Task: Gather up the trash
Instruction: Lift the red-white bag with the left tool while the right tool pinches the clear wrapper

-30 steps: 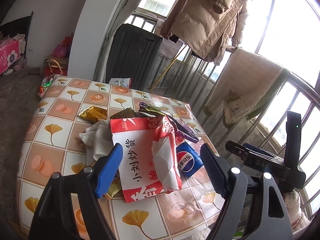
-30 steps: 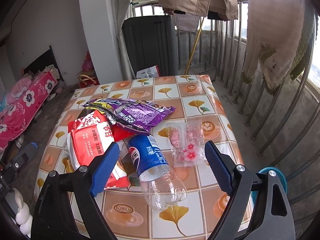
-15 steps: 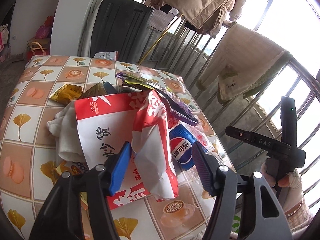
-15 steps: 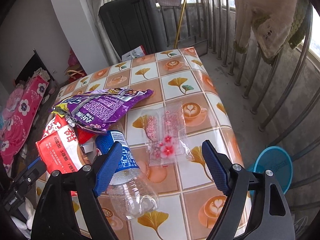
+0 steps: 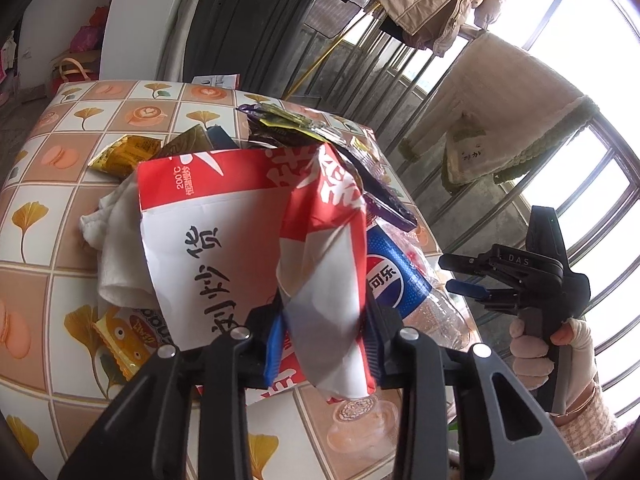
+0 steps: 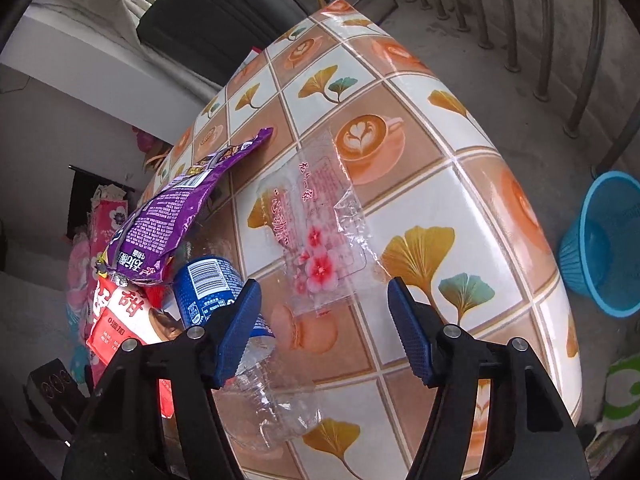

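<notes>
A pile of trash lies on the tiled table (image 5: 60,240). My left gripper (image 5: 322,344) is shut on the crumpled edge of a red and white paper bag (image 5: 224,216). Beside the bag lies an empty Pepsi bottle (image 5: 396,276), which also shows in the right wrist view (image 6: 224,300). A purple snack wrapper (image 6: 172,216) rests on top of the pile. My right gripper (image 6: 324,332) is open just above a clear plastic wrapper with pink flowers (image 6: 316,224). The right gripper also shows in the left wrist view (image 5: 472,280).
A white cloth (image 5: 116,248) and yellow wrappers (image 5: 124,152) lie left of the bag. A blue bin (image 6: 600,240) stands on the floor right of the table. Railings (image 5: 480,184) with hanging laundry run behind the table.
My left gripper moved in and closed on the red and white bag's edge. My right gripper tilted and moved closer over the clear flower wrapper, still open.
</notes>
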Demonstrator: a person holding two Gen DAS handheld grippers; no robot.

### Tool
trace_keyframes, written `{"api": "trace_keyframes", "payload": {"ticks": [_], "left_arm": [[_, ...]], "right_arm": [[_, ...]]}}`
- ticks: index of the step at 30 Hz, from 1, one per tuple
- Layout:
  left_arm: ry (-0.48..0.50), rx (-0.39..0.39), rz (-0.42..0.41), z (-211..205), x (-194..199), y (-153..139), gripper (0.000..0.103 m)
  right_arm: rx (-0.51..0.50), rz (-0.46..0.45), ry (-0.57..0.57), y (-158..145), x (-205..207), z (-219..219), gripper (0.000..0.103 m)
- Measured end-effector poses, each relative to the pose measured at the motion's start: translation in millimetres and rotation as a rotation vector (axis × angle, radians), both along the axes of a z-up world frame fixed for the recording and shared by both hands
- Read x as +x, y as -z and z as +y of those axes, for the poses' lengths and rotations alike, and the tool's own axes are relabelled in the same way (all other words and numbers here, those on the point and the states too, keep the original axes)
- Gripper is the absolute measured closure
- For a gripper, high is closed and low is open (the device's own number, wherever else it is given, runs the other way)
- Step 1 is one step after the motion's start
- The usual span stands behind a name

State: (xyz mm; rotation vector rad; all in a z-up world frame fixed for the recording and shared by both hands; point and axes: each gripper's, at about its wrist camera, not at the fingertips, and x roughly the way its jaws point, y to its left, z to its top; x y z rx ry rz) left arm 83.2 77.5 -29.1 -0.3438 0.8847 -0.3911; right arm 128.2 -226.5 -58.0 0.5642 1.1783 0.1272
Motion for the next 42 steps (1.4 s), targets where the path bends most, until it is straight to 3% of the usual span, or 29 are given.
{"api": "trace_keyframes", "payload": {"ticks": [6,17,25,27,29,31,33,42], "left_arm": [[0.003,0.015,-0.013,-4,-3,-3,0.073],[-0.01,0.023,-0.015,-4,-7,-5,0.073],[-0.012,0.033,-0.019,-6,-7,-6,0.073],[-0.014,0.034,-0.023,-6,-8,-7,0.073],[-0.016,0.033,-0.026,-6,-8,-7,0.074],[-0.016,0.034,-0.029,-6,-9,-7,0.074],[-0.017,0.034,-0.034,-5,-11,-8,0.074],[-0.037,0.035,-0.077,-2,-28,-19,0.076]], "right_arm": [[0.096,0.043,0.045,15,5,-13,0.051],[0.264,0.072,0.126,23,-14,-36,0.046],[0.298,0.052,0.121,26,0,-26,0.047],[0.293,0.05,0.124,27,4,-24,0.054],[0.291,0.06,0.138,29,6,-24,0.067],[0.302,0.075,0.148,35,5,-28,0.087],[0.316,0.079,0.155,37,2,-31,0.097],[0.292,-0.025,0.17,14,-16,-42,0.103]]}}
